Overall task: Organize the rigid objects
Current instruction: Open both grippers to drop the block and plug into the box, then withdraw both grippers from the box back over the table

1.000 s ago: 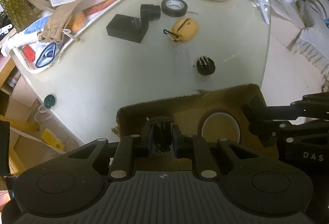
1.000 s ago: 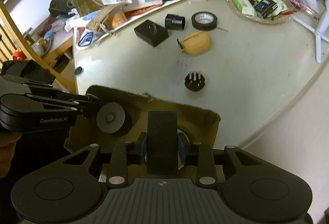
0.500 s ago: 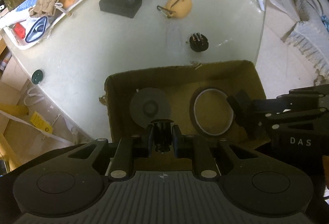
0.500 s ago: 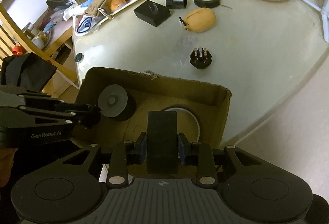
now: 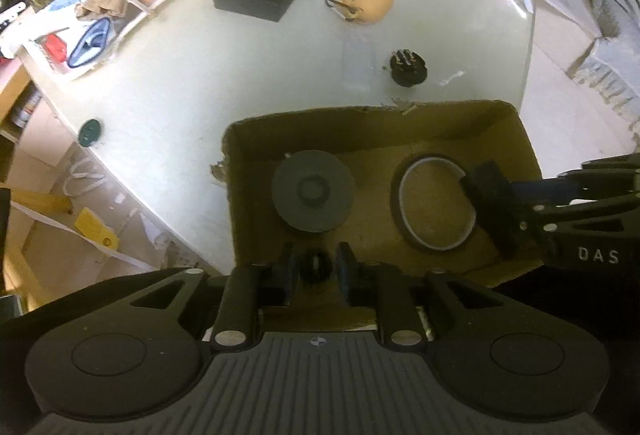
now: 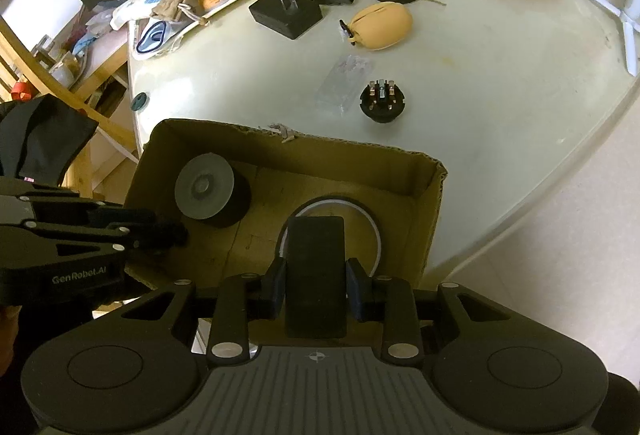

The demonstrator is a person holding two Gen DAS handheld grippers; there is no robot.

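Brown cardboard box [image 5: 520,139] is being loaded: a small black knob [image 5: 314,267] is being let go by the opening left gripper [image 5: 314,269], a black block [image 6: 316,271] by the opening right gripper [image 6: 316,287], so both land inside.

Both grippers point steeply down, side by side. The left gripper [image 5: 314,269] has its jaws opening around a small dark part; the right gripper's [image 6: 316,289] jaws are opening beside a black block
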